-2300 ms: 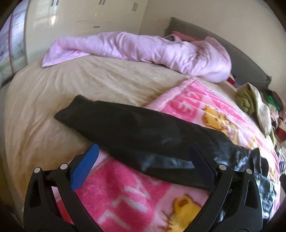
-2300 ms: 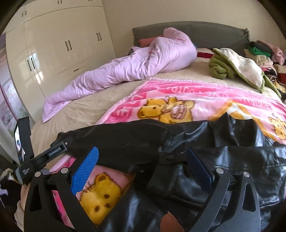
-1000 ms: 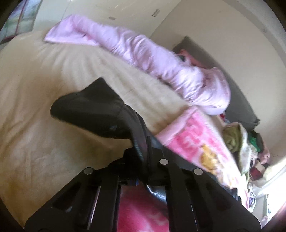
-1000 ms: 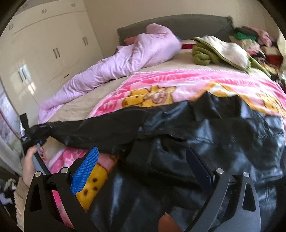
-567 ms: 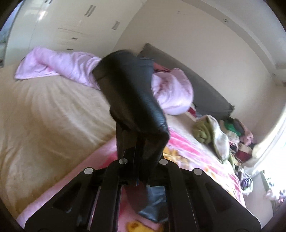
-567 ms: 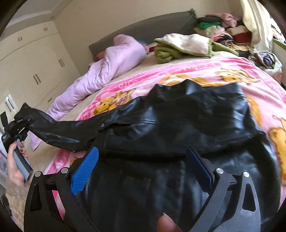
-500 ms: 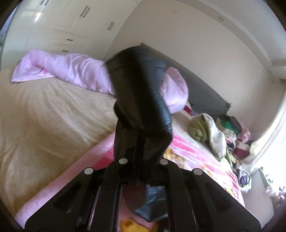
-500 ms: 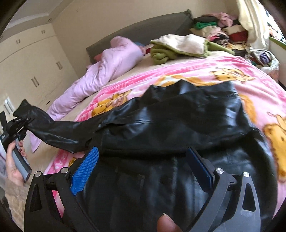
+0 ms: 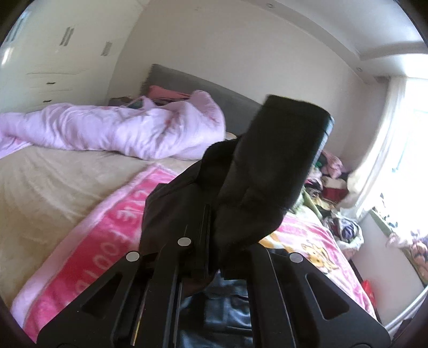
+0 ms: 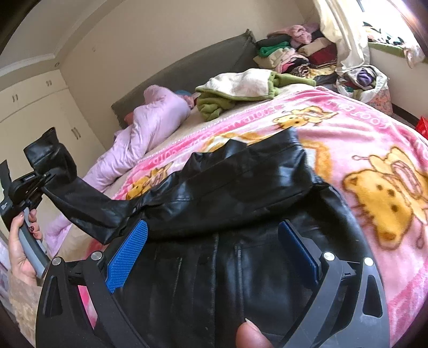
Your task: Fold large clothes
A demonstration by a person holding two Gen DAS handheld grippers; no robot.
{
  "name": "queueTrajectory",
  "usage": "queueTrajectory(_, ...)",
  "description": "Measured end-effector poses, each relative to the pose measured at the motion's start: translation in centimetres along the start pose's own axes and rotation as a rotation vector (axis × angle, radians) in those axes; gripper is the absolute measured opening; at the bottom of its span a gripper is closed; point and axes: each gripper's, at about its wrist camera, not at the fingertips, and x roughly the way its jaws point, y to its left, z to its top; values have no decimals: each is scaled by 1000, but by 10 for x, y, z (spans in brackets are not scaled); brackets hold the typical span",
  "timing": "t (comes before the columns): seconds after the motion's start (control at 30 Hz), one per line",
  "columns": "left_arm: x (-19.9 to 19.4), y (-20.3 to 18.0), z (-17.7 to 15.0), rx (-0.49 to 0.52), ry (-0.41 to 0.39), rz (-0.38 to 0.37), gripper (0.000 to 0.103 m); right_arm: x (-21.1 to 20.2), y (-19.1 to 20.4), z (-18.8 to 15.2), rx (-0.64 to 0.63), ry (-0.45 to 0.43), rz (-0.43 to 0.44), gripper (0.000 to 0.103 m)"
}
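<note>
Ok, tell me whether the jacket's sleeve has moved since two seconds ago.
Yes. The black sleeve lay flat on the bed; now the left gripper, shut on its cuff, holds it raised off the bed, against the wardrobe.

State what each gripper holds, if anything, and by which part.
The left gripper holds the black jacket by its sleeve end. The right gripper holds nothing.

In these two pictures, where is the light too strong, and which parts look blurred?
Left wrist view: the window is blown out white, and the black jacket sleeve shut in the left gripper is motion-blurred. Right wrist view: glare at the window; jacket body fairly sharp.
</note>
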Motion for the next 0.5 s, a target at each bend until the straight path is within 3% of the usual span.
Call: queueTrajectory(0.5,19,-122,-30,182,70,-158,0,-26,-46,4,118,-58,0,97)
